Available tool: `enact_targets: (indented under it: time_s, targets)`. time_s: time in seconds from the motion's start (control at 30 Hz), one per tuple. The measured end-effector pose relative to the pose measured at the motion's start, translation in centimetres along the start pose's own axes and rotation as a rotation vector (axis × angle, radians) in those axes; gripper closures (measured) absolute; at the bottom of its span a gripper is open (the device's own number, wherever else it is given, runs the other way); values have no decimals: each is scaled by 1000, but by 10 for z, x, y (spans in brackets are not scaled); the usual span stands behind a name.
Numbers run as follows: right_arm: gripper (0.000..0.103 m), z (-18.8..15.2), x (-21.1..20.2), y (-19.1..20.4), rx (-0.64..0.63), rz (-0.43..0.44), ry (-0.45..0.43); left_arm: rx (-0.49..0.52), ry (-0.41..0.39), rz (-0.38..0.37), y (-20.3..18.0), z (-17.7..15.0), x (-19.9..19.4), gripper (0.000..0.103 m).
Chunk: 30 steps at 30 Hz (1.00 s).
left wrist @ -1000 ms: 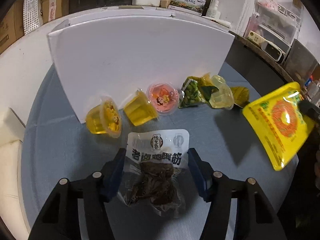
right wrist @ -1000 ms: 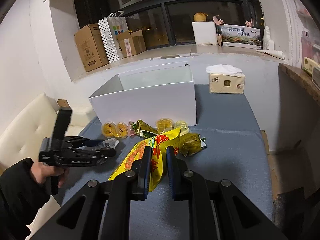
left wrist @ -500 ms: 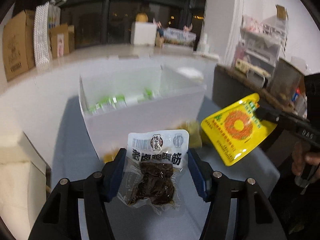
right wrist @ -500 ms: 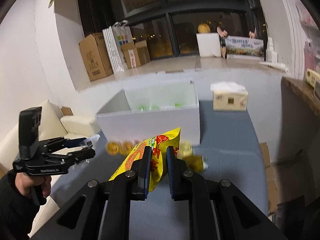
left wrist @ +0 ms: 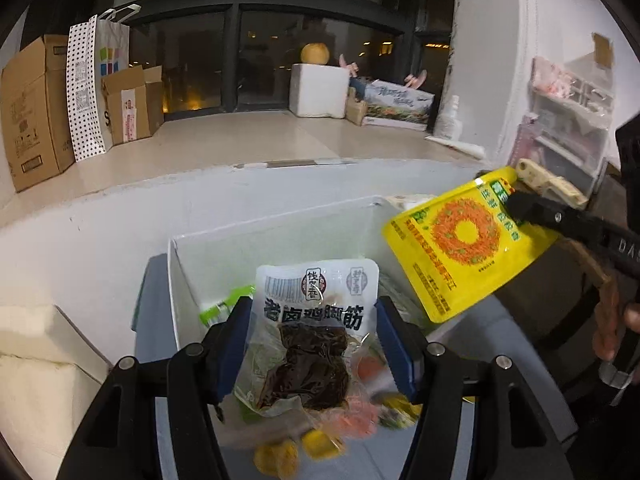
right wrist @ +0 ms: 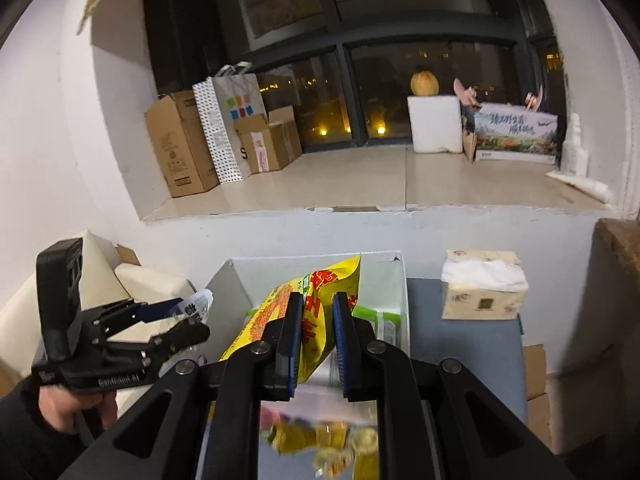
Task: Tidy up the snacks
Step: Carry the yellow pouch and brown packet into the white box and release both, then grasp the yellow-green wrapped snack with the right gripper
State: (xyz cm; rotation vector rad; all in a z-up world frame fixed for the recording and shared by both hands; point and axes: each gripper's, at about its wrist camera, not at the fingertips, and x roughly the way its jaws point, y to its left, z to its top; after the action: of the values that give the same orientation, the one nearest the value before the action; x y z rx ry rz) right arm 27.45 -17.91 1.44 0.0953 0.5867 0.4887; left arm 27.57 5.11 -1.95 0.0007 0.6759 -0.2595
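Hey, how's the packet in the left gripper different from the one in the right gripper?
The white packet has a clear lower half showing dark brown meat; the yellow packet is opaque, printed with an orange ring. The white packet looks smaller and sits upright between the left gripper fingers; the yellow one hangs tilted, pinched at a top corner by the right gripper. Both are held in the air above the white box.

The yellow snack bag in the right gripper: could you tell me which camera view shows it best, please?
The left wrist view: the yellow snack bag faces the camera nearly whole, its orange ring print clear, pinched at its top corner by the right gripper. The right wrist view catches it edge-on, partly hidden by the fingers.
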Motion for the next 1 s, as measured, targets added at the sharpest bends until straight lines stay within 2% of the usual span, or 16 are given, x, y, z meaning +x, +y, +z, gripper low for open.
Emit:
enact_targets:
  time_s: [0.07, 0.1, 0.13, 0.17, 0.2, 0.23, 0.4, 0.53, 0.57, 0.67, 0.83, 0.93, 1.0]
  targets:
    - [84, 4, 16, -6, 24, -8, 20, -6, 22, 25, 4, 4, 16, 32]
    - [81, 4, 24, -9, 44, -22, 35, -6, 39, 25, 5, 4, 22, 24]
    - [59, 5, 31, -13, 62, -43, 54, -7, 64, 34, 7, 4, 29, 6]
    - [24, 4, 34, -17, 84, -64, 59, -6, 73, 49, 8, 3, 33, 0]
    - [11, 4, 33, -21, 112, -70, 45, -2, 61, 61, 8, 1, 33, 0]
    - [6, 2, 30, -25, 133, -50, 17, -4, 53, 64, 9, -2, 31, 0]
    - [6, -4, 22, -29, 130, -65, 28, -12, 50, 98, 11, -16, 25, 0]
    - [4, -16, -1, -23, 103, -49, 25, -29, 30, 78, 5, -24, 5, 0]
    - [0, -20, -9, -21, 95, -49, 17, -28, 22, 75, 3, -27, -1, 0]
    - [0, -41, -34, -13, 40, -45, 5, -30, -5, 48, -7, -42, -25, 0]
    - [0, -105, -55, -8, -19, -88, 98, -30, -22, 3, -30, -87, -62, 0]
    - [0, -150, -51, -15, 18, -97, 213, 0, -14, 11, -50, -122, -78, 0]
    - [0, -175, -47, -21, 36, -105, 255, -14, -7, 16, -58, -141, -85, 0]
